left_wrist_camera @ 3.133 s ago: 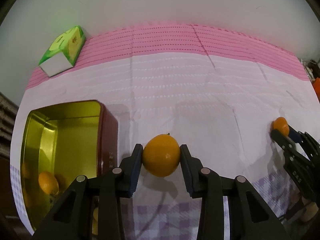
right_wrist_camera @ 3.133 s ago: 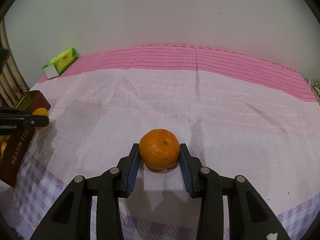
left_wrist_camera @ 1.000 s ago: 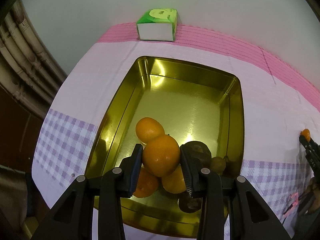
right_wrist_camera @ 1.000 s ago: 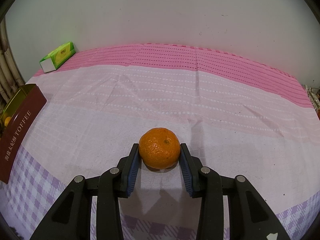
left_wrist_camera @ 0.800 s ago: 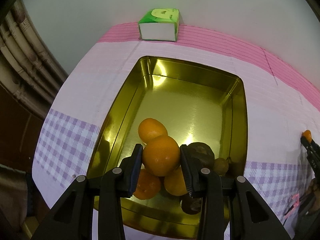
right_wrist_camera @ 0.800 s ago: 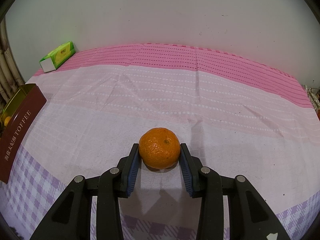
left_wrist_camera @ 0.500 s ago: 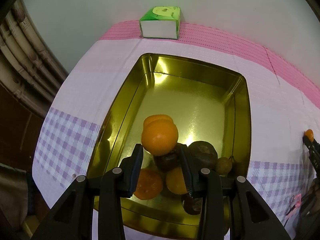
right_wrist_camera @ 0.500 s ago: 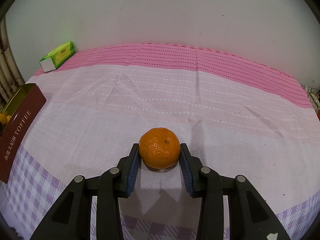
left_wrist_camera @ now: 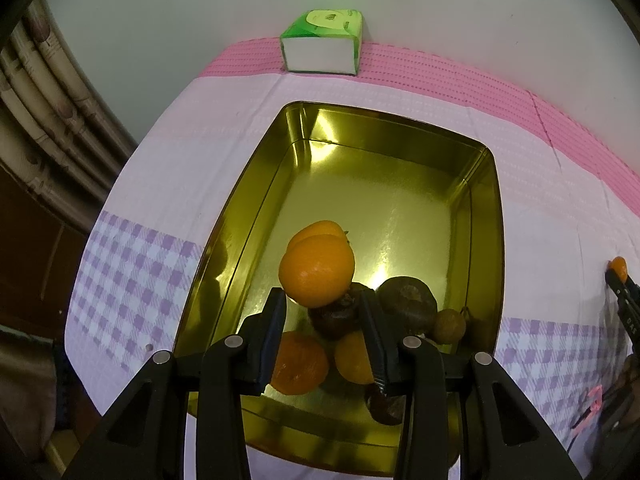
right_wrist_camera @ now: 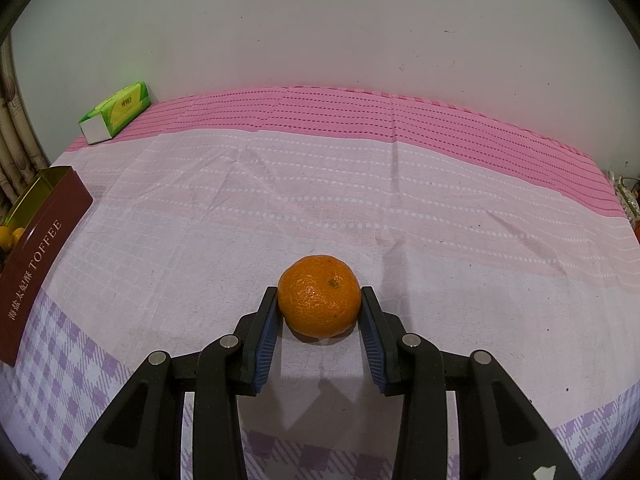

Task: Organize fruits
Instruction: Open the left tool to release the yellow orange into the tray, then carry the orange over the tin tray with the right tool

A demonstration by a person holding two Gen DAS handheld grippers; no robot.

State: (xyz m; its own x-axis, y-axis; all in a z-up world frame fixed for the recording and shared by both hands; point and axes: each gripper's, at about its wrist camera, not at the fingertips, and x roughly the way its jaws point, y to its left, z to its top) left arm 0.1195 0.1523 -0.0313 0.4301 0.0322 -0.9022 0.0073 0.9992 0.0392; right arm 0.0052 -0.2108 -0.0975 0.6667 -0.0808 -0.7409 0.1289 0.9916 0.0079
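Observation:
In the left wrist view my left gripper (left_wrist_camera: 322, 308) is open above the gold tin (left_wrist_camera: 486, 216). An orange (left_wrist_camera: 317, 270) lies free just past the fingertips, on top of other fruit: several oranges and dark brown fruits in the tin's near end. In the right wrist view my right gripper (right_wrist_camera: 319, 308) is shut on a mandarin (right_wrist_camera: 319, 295) that rests on the pink cloth. The tin (right_wrist_camera: 38, 236) shows at the far left of that view, marked TOFFEE.
A green tissue box (left_wrist_camera: 322, 42) stands at the wall behind the tin; it also shows in the right wrist view (right_wrist_camera: 116, 114). The right gripper with its mandarin (left_wrist_camera: 619, 270) shows at the right edge of the left view. The table's left edge lies beside the tin.
My left gripper carried the orange over the tin, then opened and let it go onto the fruit pile. My right gripper has kept still, shut on the mandarin.

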